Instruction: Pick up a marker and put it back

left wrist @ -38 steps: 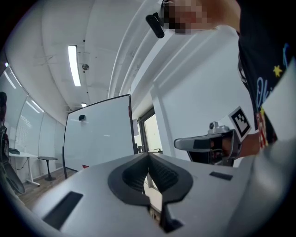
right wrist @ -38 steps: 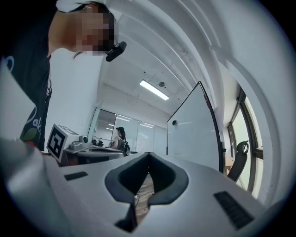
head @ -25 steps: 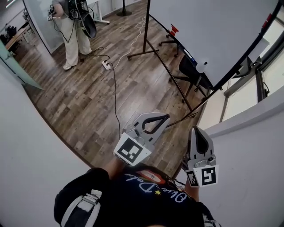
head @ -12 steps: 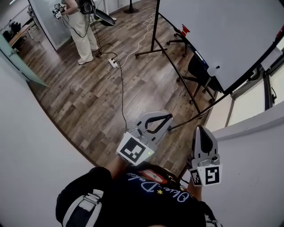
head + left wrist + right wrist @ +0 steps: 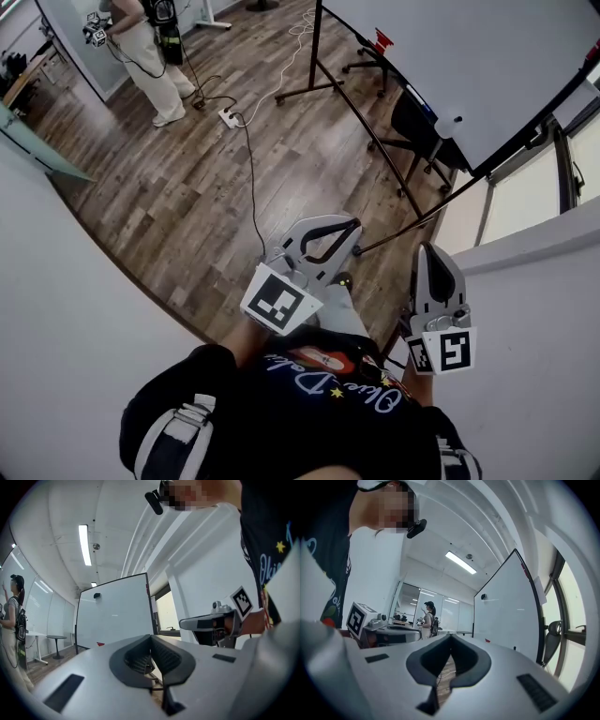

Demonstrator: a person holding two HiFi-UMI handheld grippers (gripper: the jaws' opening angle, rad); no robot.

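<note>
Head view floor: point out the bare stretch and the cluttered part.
Bare: the wood floor between the white wall and the cable. Crowded: under the whiteboard, with its stand legs and a chair.

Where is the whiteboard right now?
In the head view the whiteboard fills the upper right, standing on black legs on the wooden floor, with a dark chair right beside its lower edge.
</note>
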